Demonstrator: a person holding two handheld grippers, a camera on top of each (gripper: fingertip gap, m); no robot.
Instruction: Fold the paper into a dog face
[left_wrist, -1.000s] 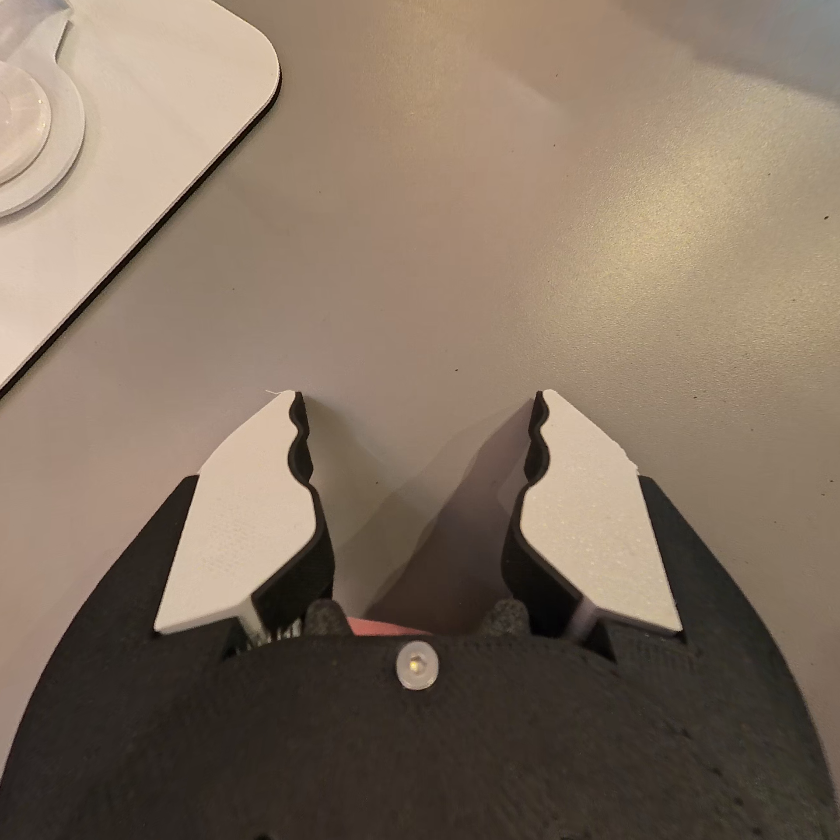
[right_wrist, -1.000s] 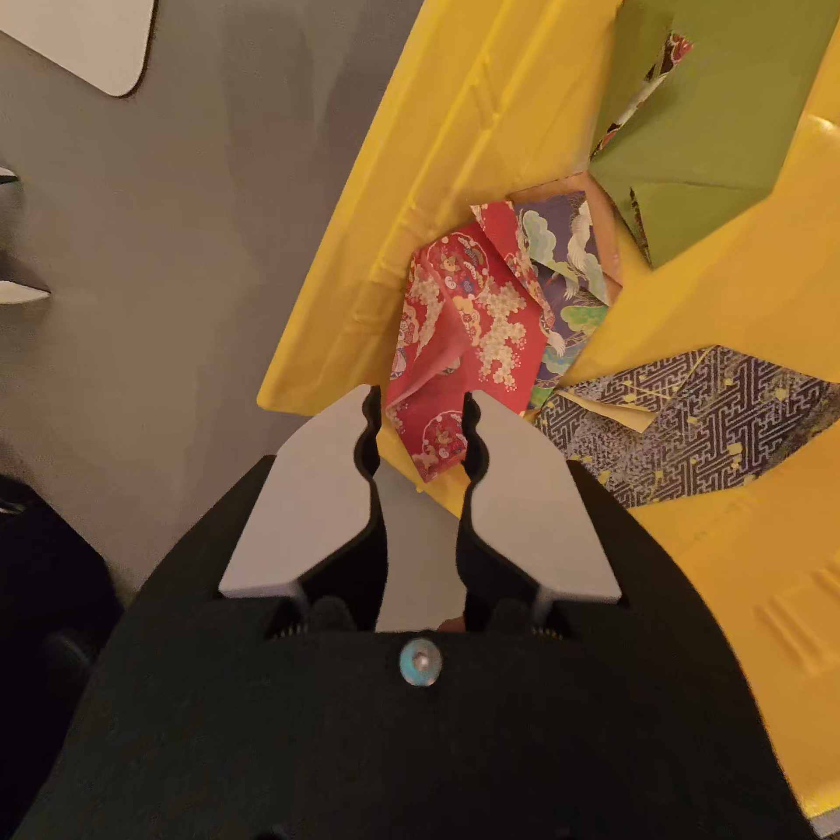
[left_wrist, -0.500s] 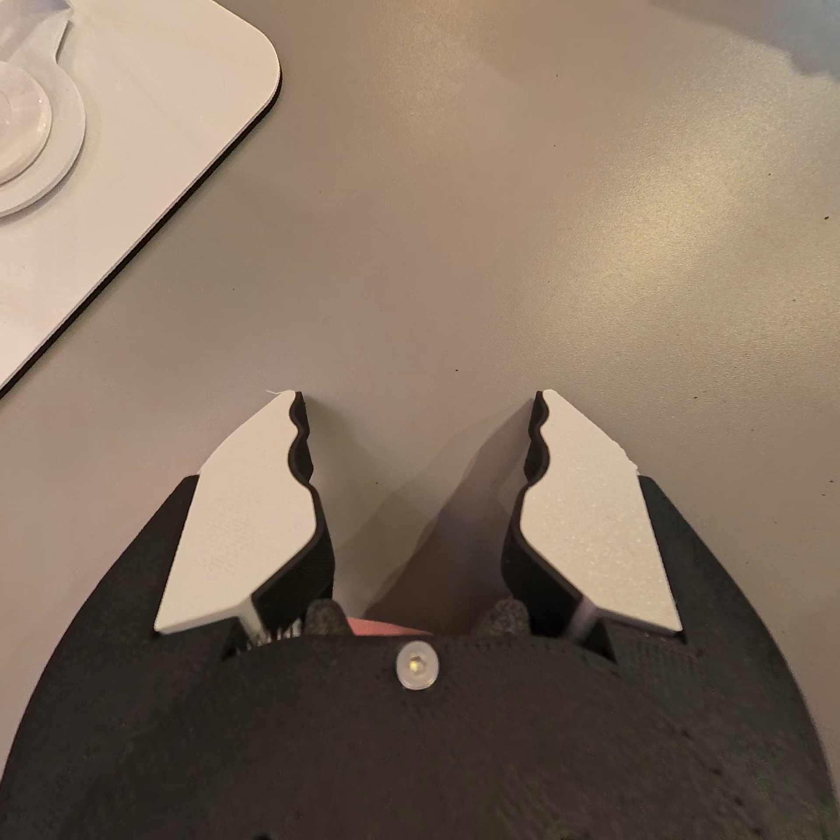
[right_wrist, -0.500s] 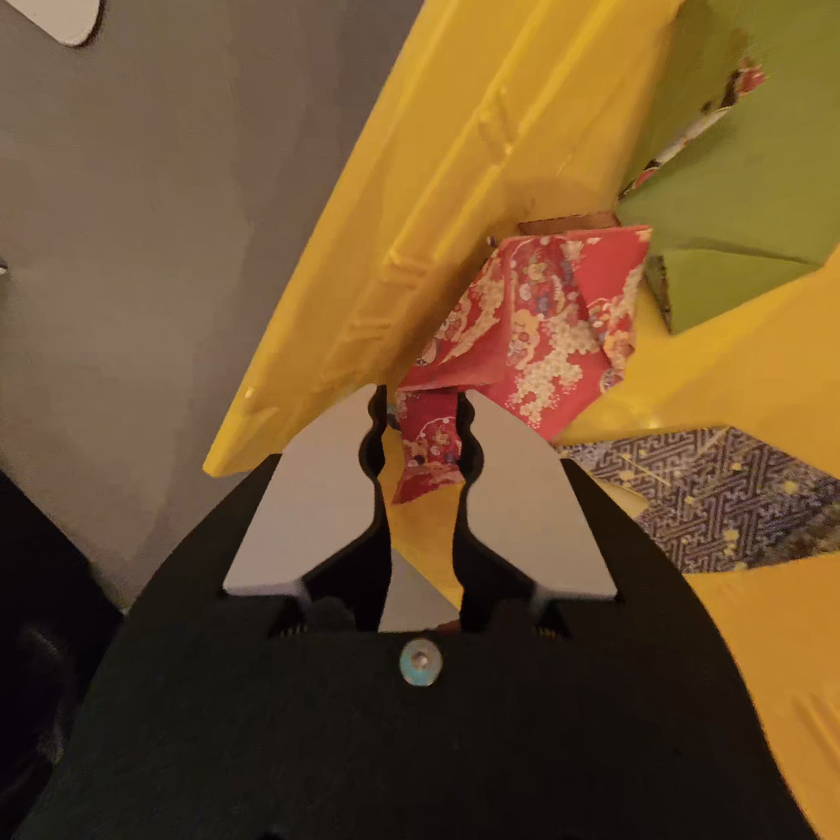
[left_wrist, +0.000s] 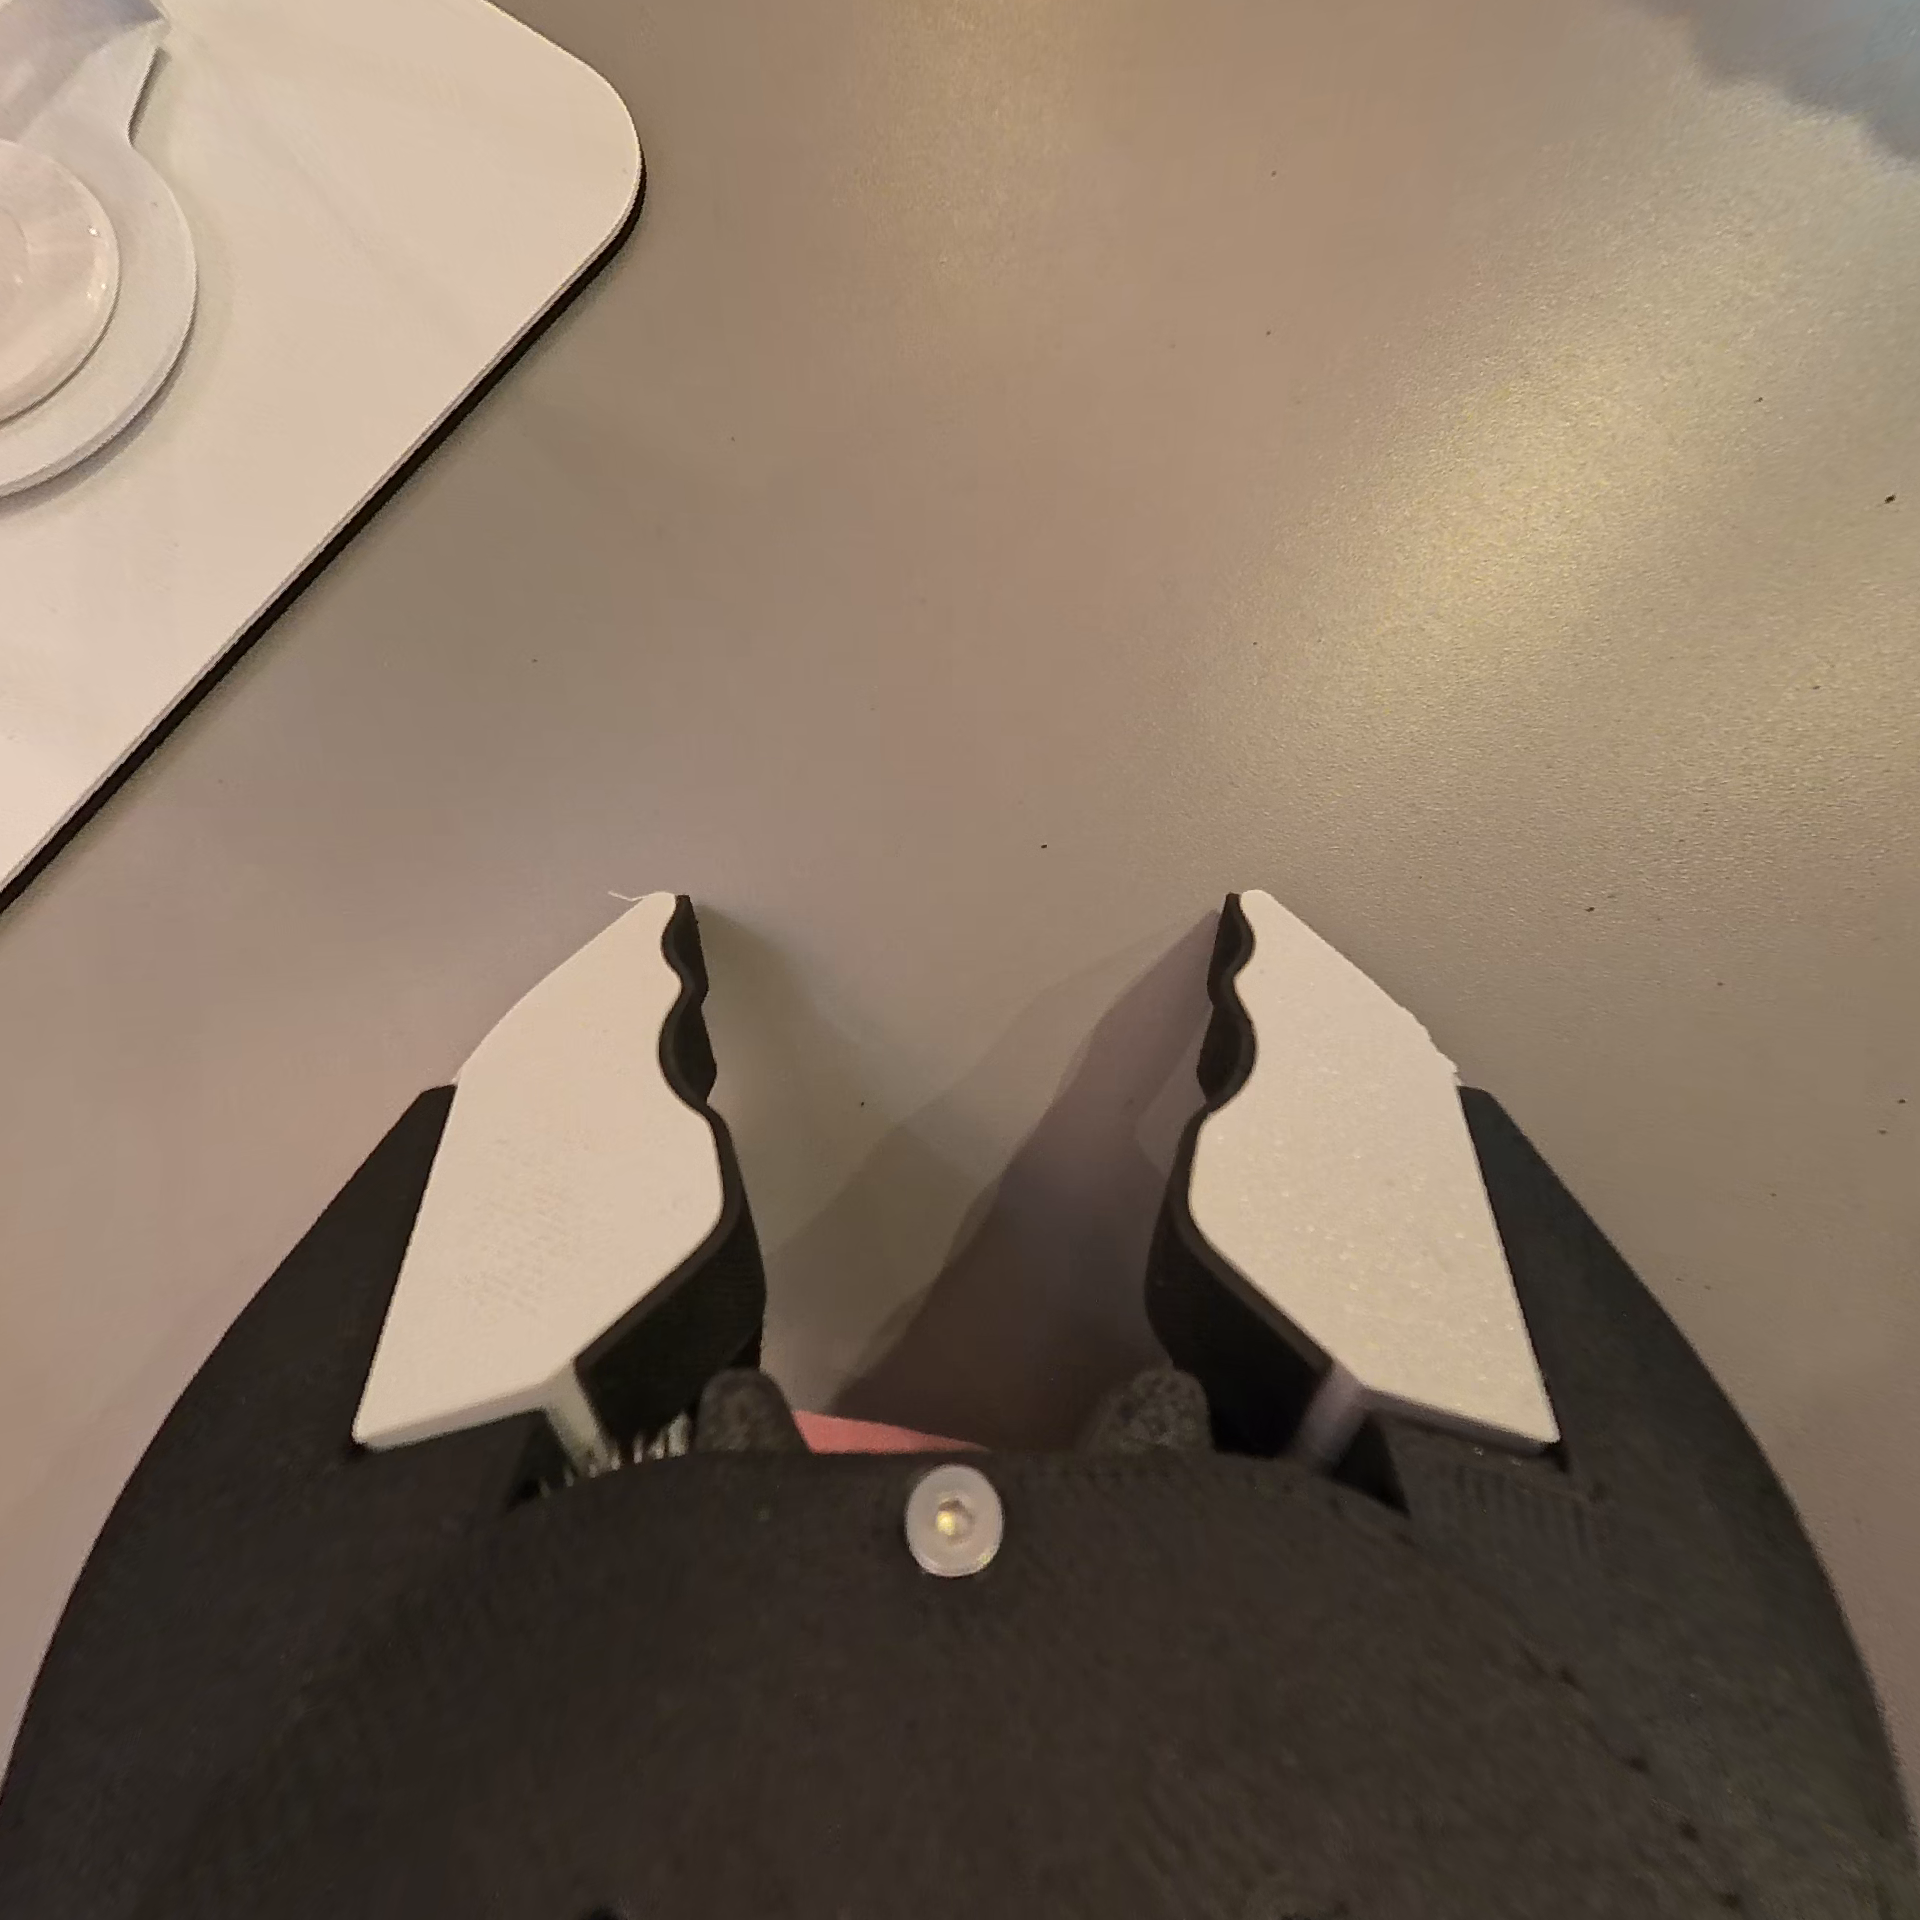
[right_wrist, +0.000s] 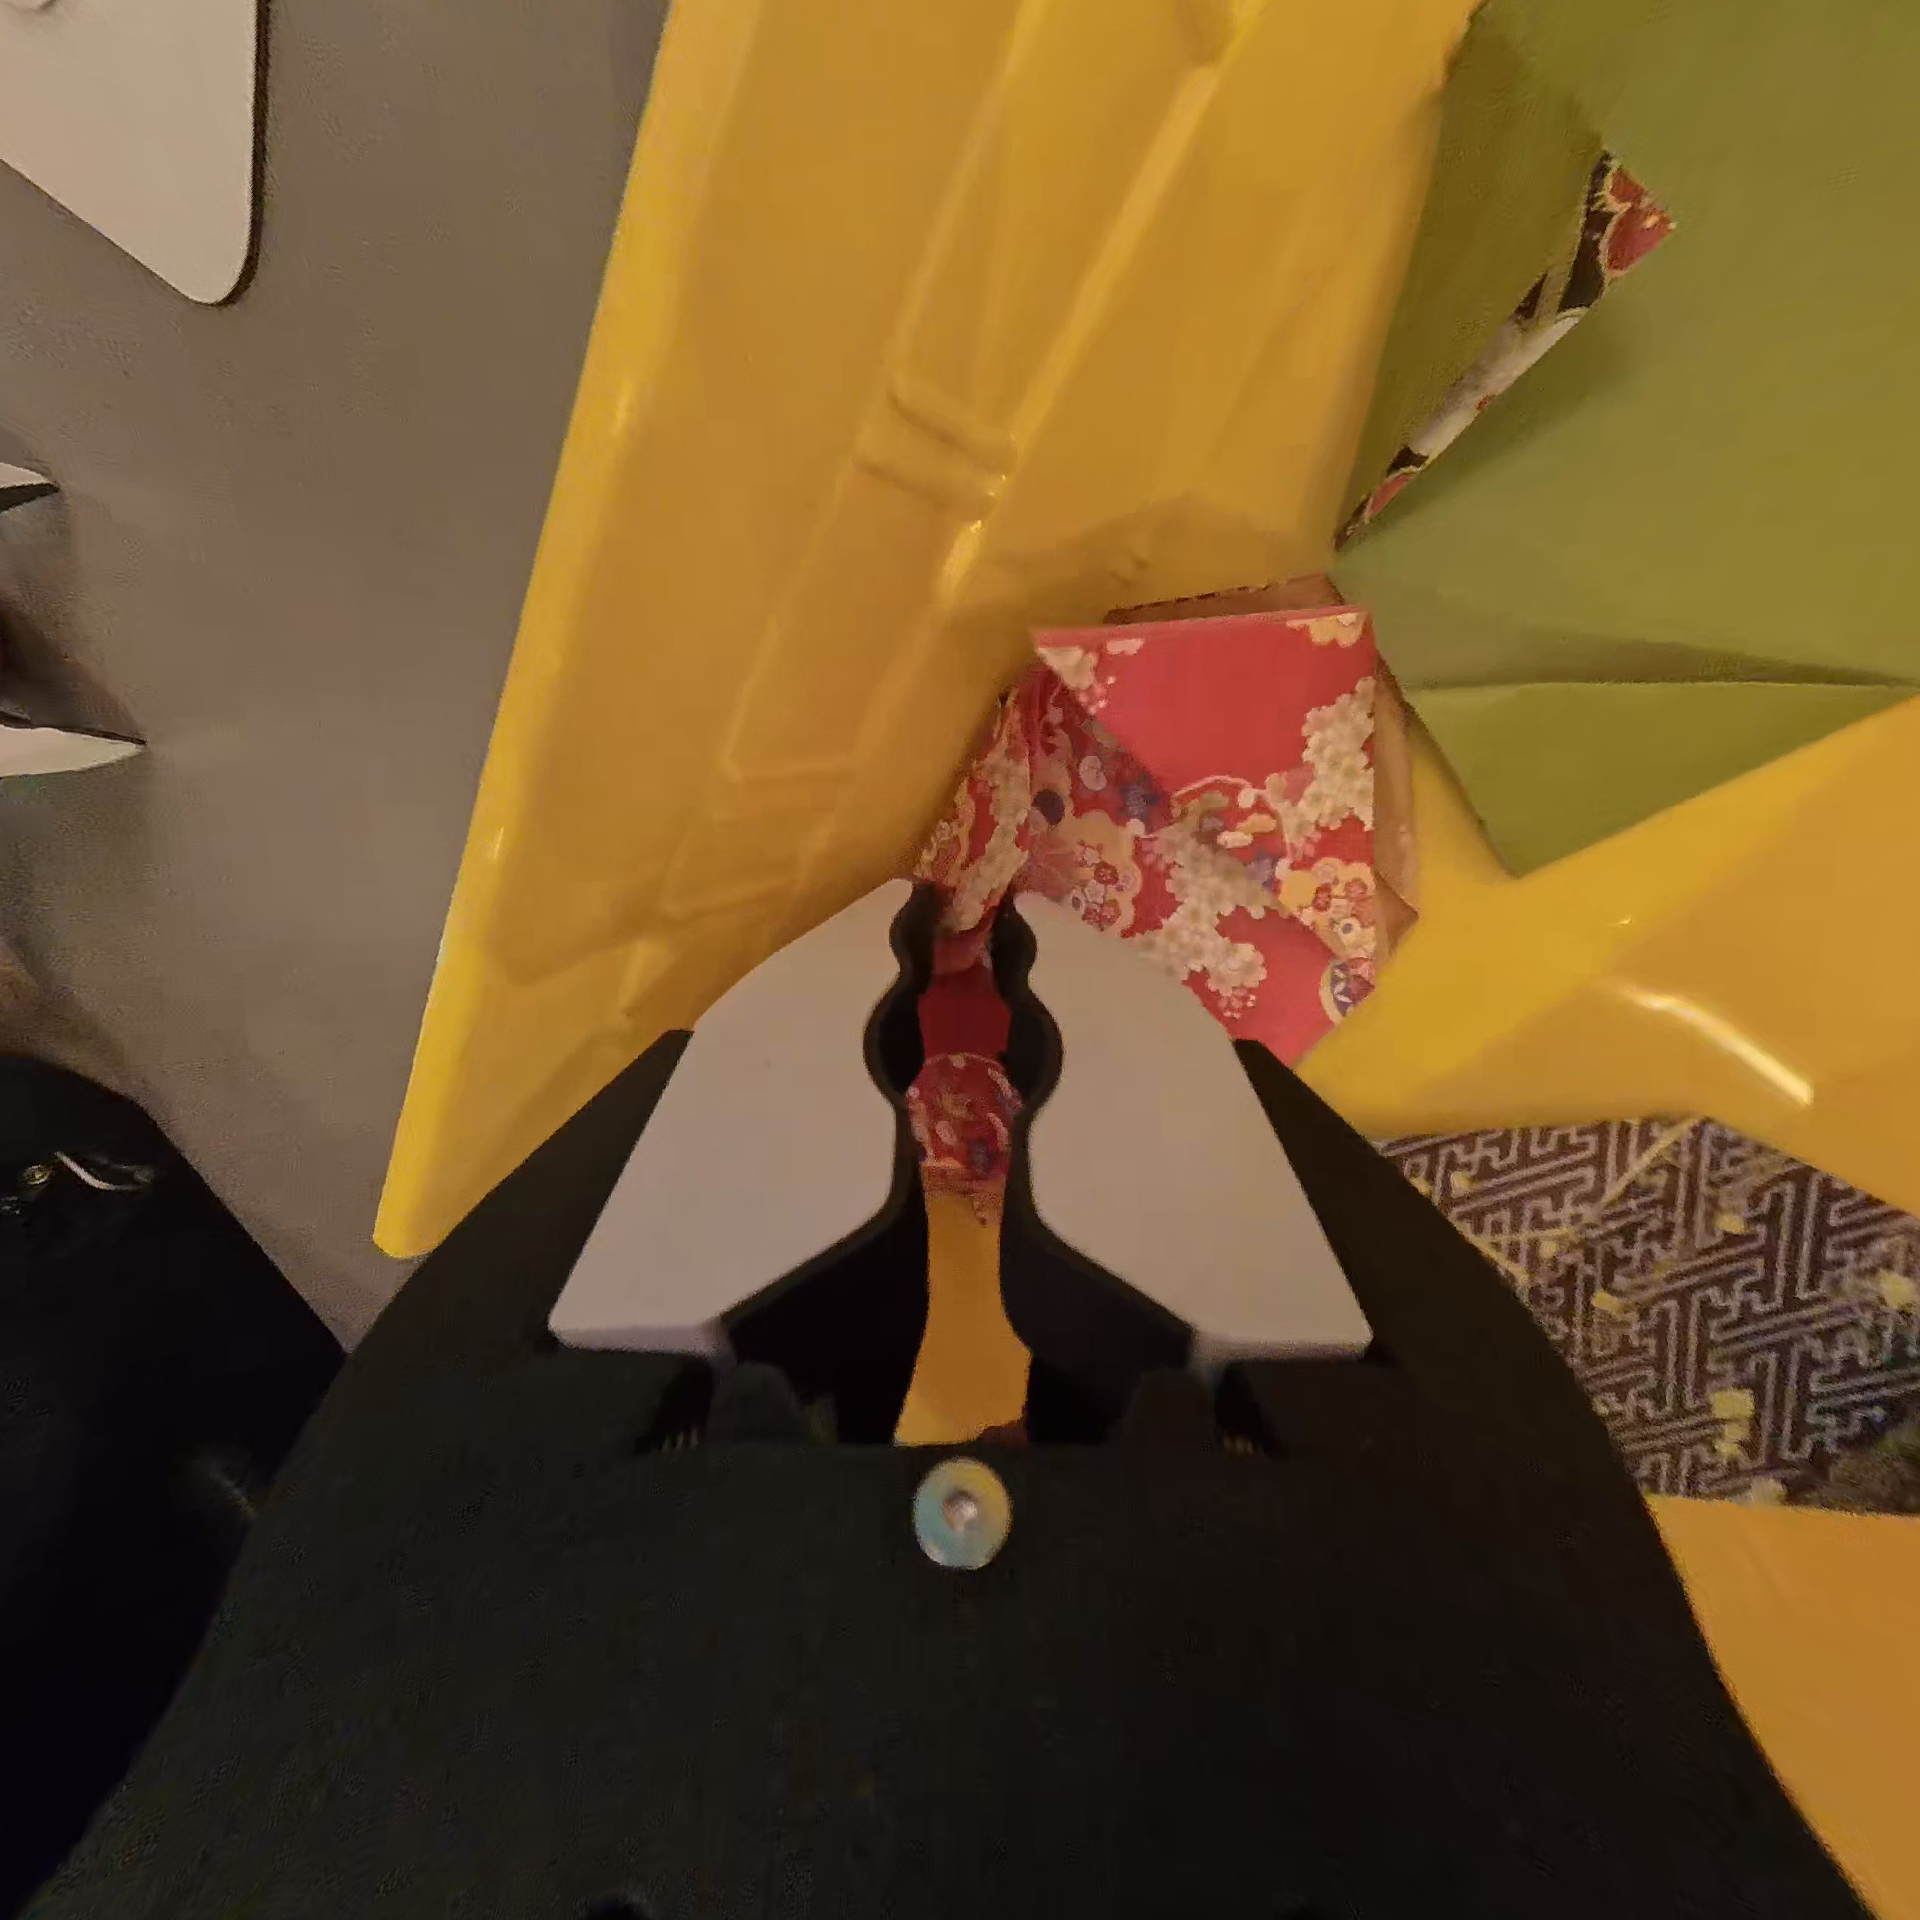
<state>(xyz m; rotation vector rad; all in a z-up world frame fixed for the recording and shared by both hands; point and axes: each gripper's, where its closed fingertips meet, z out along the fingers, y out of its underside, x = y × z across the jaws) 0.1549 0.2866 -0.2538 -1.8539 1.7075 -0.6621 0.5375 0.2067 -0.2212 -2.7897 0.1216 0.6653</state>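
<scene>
Right wrist view: the right gripper (right_wrist: 961, 935) is closed down on a narrow folded corner of the red floral paper (right_wrist: 1216, 790), with the fingers (right_wrist: 790, 1122) nearly meeting and the paper pinched between the black wavy inner faces. The rest of the red paper fans out beyond the tips and lies inside the yellow bin (right_wrist: 831, 468), against its slanted wall. In the same bin, a green folded paper (right_wrist: 1662, 520) sits at upper right and a dark patterned paper (right_wrist: 1683, 1309) at lower right. A corner of the white mat (right_wrist: 135, 135) shows at upper left on the grey table (right_wrist: 260, 623).

Left wrist view: the left gripper (left_wrist: 956, 914) stands wide open, holding nothing, tips low over the bare grey table (left_wrist: 1143, 468). The white mat (left_wrist: 343, 270) lies at upper left, with a clear round item (left_wrist: 42, 281) on it.

No readable writing or brand mark shows in either view
</scene>
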